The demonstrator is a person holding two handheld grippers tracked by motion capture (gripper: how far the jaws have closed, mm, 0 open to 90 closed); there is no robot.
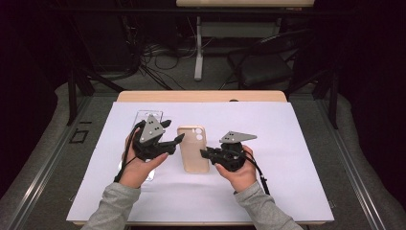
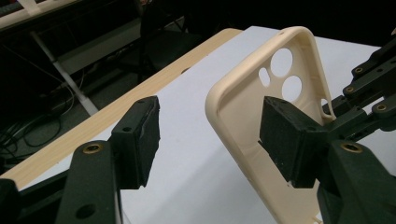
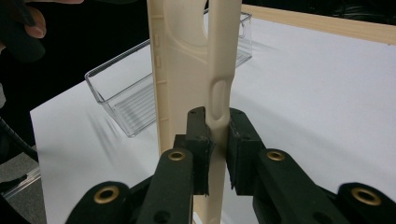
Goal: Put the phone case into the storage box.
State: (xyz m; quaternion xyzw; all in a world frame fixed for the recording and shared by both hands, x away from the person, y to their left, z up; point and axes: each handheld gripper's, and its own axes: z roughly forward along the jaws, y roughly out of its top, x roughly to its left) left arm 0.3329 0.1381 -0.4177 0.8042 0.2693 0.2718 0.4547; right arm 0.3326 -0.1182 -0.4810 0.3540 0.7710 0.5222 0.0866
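Observation:
A beige phone case (image 1: pixel 193 149) with camera cut-outs lies lengthwise between my two grippers at the middle of the white sheet (image 1: pixel 287 143). My right gripper (image 1: pixel 205 153) is shut on the case's right side wall; in the right gripper view the pads (image 3: pixel 198 140) pinch that thin wall (image 3: pixel 219 93) near a button slot. My left gripper (image 1: pixel 178 139) is open at the case's left side. In the left gripper view one pad (image 2: pixel 289 140) sits inside the case's hollow (image 2: pixel 243 116) and the other pad (image 2: pixel 140 140) stands well outside it. I cannot tell whether the case rests on the sheet.
A clear plastic tray (image 1: pixel 148 117) lies on the sheet behind my left hand, also seen as the tray (image 3: pixel 135 98) beyond the case. The wooden table edge (image 1: pixel 201 96) runs along the far side. Dark floor, cables and a chair lie beyond.

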